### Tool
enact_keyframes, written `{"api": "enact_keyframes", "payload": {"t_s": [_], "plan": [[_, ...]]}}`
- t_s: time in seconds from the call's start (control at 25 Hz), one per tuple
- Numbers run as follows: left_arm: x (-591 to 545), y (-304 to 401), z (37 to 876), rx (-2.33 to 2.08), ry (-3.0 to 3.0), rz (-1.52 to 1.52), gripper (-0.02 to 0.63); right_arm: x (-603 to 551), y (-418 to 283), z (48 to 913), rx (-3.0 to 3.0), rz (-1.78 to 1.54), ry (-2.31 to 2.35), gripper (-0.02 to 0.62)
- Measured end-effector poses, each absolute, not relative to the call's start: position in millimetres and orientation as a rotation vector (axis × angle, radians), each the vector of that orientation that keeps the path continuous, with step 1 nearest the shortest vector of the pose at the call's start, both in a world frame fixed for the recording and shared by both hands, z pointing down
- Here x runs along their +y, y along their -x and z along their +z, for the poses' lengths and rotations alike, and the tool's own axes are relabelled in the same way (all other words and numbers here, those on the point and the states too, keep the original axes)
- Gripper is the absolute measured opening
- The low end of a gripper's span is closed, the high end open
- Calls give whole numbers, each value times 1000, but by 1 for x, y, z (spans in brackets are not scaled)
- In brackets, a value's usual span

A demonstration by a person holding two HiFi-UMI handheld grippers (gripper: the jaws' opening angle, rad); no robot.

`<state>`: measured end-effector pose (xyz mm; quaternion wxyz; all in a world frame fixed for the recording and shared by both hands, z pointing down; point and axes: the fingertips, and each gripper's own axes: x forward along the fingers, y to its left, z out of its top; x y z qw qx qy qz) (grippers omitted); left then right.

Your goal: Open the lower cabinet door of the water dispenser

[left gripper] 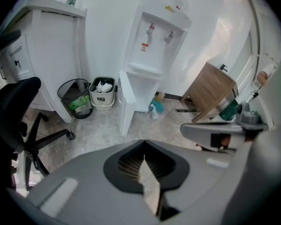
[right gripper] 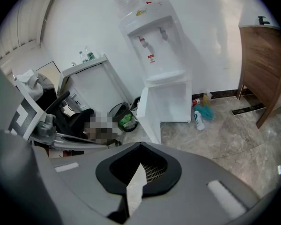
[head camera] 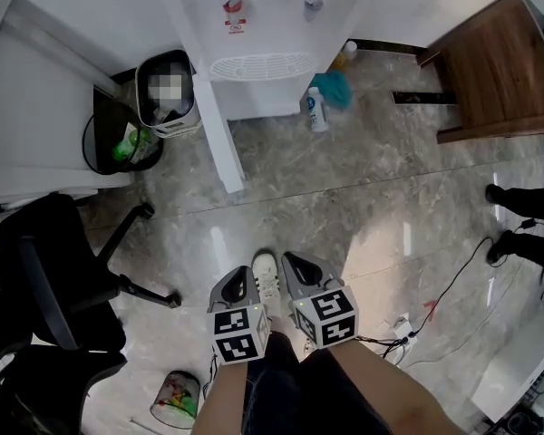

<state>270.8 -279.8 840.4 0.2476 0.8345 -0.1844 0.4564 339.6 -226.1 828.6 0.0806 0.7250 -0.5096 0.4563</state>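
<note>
White is the colour of the water dispenser point(head camera: 254, 25), and it stands against the wall at the far side of the shiny stone floor point(head camera: 363, 198). Its lower cabinet door point(head camera: 219, 139) is already swung wide open. It hangs from the left side of the dispenser and its free edge sticks out over the floor toward the person, so the empty cupboard behind it shows (the right gripper view looks straight into it). The door is a tall, flat board and its long side stands straight up. The left gripper point(head camera: 242, 275) and the right gripper point(head camera: 295, 263) are side by side, close to the person's legs, just above a white shoe point(head camera: 267, 279). Both pairs of jaws are pressed together with nothing between them. The door lies well ahead of both grippers and a little to the left, with bare floor in between. The left gripper looks a bit nearer to the door's free edge than the right one, so it would be the easy one to use if the door needed another push. Since the door is open this far, the job looks done. A small bin point(head camera: 166, 98) stands just left of the door and a spray bottle point(head camera: 317, 109) stands to its right.
</note>
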Motion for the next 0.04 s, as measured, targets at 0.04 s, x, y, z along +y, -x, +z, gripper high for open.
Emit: {"api": "enact_keyframes", "payload": {"t_s": [0.04], "plan": [[-280, -271, 841, -503, -2275, 1245, 7, -227, -340, 828, -1525, 1361, -2168, -9]]}}
